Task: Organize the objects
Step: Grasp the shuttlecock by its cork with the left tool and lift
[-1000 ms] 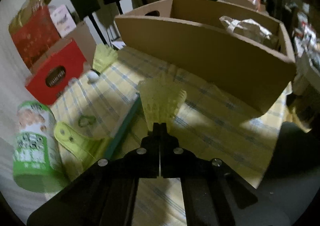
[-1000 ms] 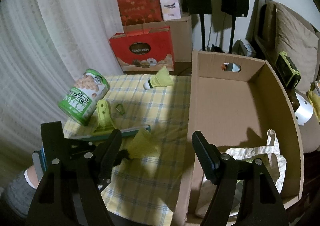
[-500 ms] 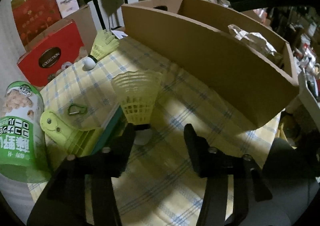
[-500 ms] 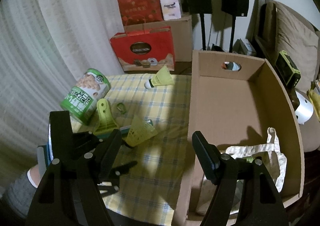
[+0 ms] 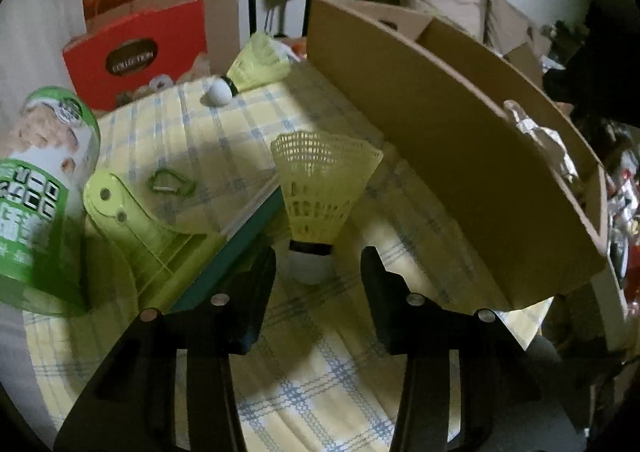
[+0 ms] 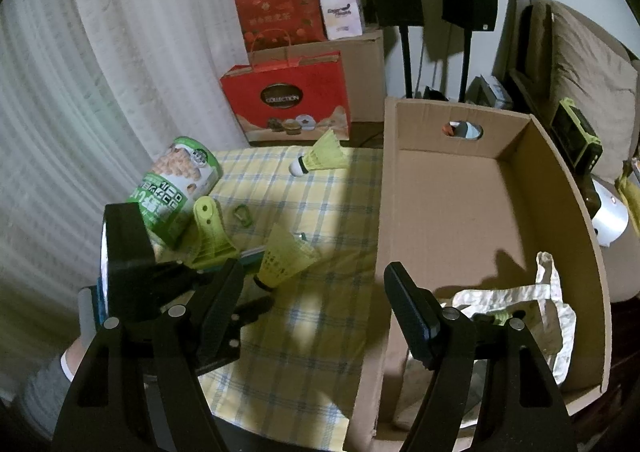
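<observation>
A yellow-green mesh shuttlecock rests on the yellow checked cloth, its white cork toward me and its skirt against a teal flat book-like thing. My left gripper straddles the cork. Its jaws are closing, with a gap left on each side, so nothing is gripped. The right wrist view shows the same shuttlecock just ahead of the left gripper. My right gripper hangs open and empty over the cloth beside the cardboard box. A second shuttlecock lies at the far edge.
A green can lies at the left by a lime plastic piece and a small green carabiner. A white cloth bag sits in the box. A red gift box, paper bags and speaker stands crowd behind.
The left gripper, shut on the shuttlecock's cork a second ago, has let it go onto the cloth and rolled. Its jaws have since narrowed a little. The right gripper has not moved.
</observation>
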Demonstrator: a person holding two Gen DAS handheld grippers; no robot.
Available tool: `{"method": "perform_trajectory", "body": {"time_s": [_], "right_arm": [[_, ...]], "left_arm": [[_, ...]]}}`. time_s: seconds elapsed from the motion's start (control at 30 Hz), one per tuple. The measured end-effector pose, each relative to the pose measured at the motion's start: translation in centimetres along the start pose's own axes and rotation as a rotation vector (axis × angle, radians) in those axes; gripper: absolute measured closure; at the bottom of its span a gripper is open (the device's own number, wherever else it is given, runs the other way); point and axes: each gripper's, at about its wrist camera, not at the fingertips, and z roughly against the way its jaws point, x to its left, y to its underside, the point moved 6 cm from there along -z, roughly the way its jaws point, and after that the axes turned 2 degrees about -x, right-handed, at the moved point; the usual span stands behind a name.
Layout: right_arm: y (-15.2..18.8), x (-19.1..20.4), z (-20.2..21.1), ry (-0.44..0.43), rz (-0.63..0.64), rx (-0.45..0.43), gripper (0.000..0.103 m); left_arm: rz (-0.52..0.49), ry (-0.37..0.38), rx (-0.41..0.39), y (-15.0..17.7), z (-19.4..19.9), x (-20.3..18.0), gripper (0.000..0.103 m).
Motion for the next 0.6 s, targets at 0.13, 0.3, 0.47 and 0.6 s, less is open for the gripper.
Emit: {"method": "perform_trajectory", "body": {"time_s": [0.13,0.3,0.47,0.6], "right_arm": [[0.1,0.1,-0.1,-0.002,0.0,0.001,0.029],[0.2,0.0,-0.1,-0.001,-0.001,0.004,0.029],[0.2,-0.1,-0.1,-0.001,-0.005,0.004,0.029],[0.3,-0.4,-0.2,-0.001,-0.008,0.004,0.029]], "left_arm": [[-0.025,-0.029,0.049,0.3,-1.4,-0.8,0.078],[0.001,-0.038,0.065,-0.1,-2.3,-1.1,0.078],[-0.011,-0.037,0.058,-0.5,-2.4,-1.6,0.065],[-0.022,-0.055,0.073,-0.9,-3.2,-1.8,0.069]]}}
